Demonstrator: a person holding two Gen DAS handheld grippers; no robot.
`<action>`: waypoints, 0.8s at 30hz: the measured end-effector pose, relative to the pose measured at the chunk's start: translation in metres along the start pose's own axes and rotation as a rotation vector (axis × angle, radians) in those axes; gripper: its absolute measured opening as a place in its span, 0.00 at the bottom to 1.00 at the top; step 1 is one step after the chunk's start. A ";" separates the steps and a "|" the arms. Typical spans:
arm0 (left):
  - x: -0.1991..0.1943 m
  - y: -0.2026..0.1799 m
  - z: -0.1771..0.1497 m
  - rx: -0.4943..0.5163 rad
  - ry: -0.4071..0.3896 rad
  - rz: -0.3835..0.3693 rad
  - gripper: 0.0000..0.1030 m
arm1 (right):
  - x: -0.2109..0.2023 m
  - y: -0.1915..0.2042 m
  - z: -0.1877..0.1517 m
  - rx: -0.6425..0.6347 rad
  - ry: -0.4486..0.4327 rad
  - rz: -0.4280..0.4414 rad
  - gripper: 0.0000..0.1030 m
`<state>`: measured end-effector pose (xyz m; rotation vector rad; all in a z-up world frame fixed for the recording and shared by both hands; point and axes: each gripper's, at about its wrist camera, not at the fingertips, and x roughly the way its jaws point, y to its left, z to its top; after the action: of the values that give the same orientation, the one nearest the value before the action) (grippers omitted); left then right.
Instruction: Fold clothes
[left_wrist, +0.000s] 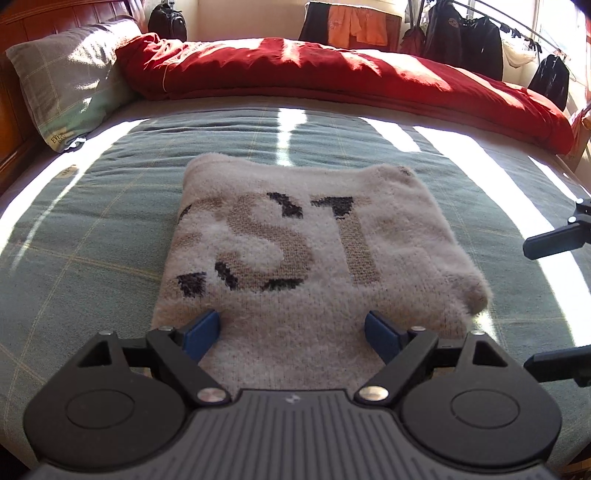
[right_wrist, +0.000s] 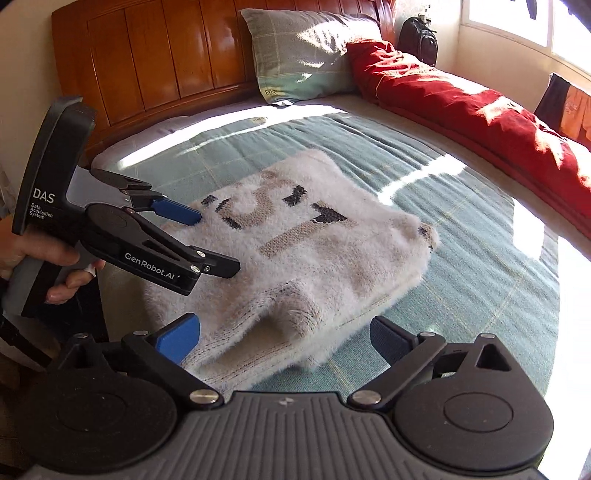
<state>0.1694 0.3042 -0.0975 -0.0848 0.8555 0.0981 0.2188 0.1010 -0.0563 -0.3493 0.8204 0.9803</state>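
Note:
A fuzzy cream sweater (left_wrist: 306, 251) with tan and black lettering lies folded into a rectangle on the green plaid bed cover (left_wrist: 92, 240). It also shows in the right wrist view (right_wrist: 306, 251). My left gripper (left_wrist: 293, 332) is open and empty, its blue pads over the sweater's near edge. It shows from the side in the right wrist view (right_wrist: 218, 242), above the sweater's left edge. My right gripper (right_wrist: 286, 341) is open and empty at the sweater's near corner. Its fingers (left_wrist: 554, 240) show at the right edge of the left wrist view.
A red duvet (left_wrist: 332, 74) lies bunched along the far side of the bed. A grey-green pillow (right_wrist: 306, 51) leans on the wooden headboard (right_wrist: 147, 62). Dark clothes hang on a rack (left_wrist: 480, 44) by the window. A black backpack (right_wrist: 419, 40) stands in the corner.

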 end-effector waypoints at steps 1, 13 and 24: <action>-0.001 -0.003 -0.002 0.000 -0.003 0.014 0.84 | -0.004 0.000 -0.001 0.014 0.008 0.001 0.99; -0.094 -0.043 -0.027 0.025 -0.165 0.204 0.96 | -0.034 0.018 -0.039 0.051 0.043 -0.108 1.00; -0.143 -0.080 -0.055 -0.055 -0.269 0.252 0.98 | -0.066 0.025 -0.067 0.154 0.005 -0.085 1.00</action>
<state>0.0450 0.2113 -0.0225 -0.0136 0.5914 0.3619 0.1481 0.0350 -0.0488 -0.2518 0.8731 0.8318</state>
